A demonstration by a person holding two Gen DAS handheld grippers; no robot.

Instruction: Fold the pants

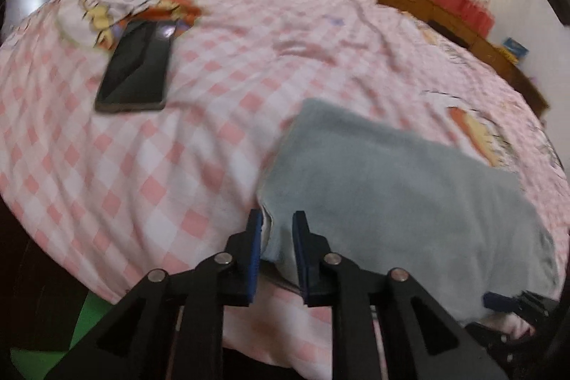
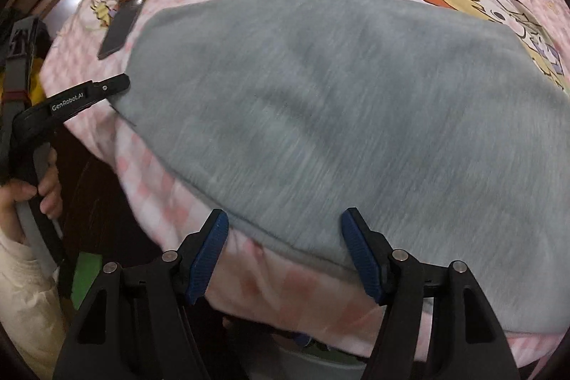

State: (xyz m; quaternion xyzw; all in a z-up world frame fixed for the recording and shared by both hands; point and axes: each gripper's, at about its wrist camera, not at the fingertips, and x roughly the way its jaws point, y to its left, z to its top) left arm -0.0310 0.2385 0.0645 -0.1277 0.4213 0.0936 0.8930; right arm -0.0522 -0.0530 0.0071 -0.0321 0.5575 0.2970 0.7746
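Observation:
Grey pants (image 1: 392, 187), folded into a broad slab, lie on a pink checked bedcover (image 1: 142, 173). My left gripper (image 1: 278, 230) is at the slab's near left corner, its blue pads narrowed on a bunched bit of the grey fabric. In the right wrist view the same pants (image 2: 338, 102) fill the middle, and the left gripper (image 2: 119, 83) touches their left edge, held by a hand (image 2: 46, 187). My right gripper (image 2: 285, 227) stands open over the near hem, one finger off the cloth and one above it. One of its blue fingertips (image 1: 497, 301) shows at the pants' near right corner.
A dark phone (image 1: 135, 70) lies on the cover to the far left of the pants, on a cartoon print; it shows again as the phone (image 2: 119, 27). Wooden furniture (image 1: 445, 9) with red cloth runs behind the bed. The bed's near edge drops to a dark floor with a green patch (image 2: 85, 276).

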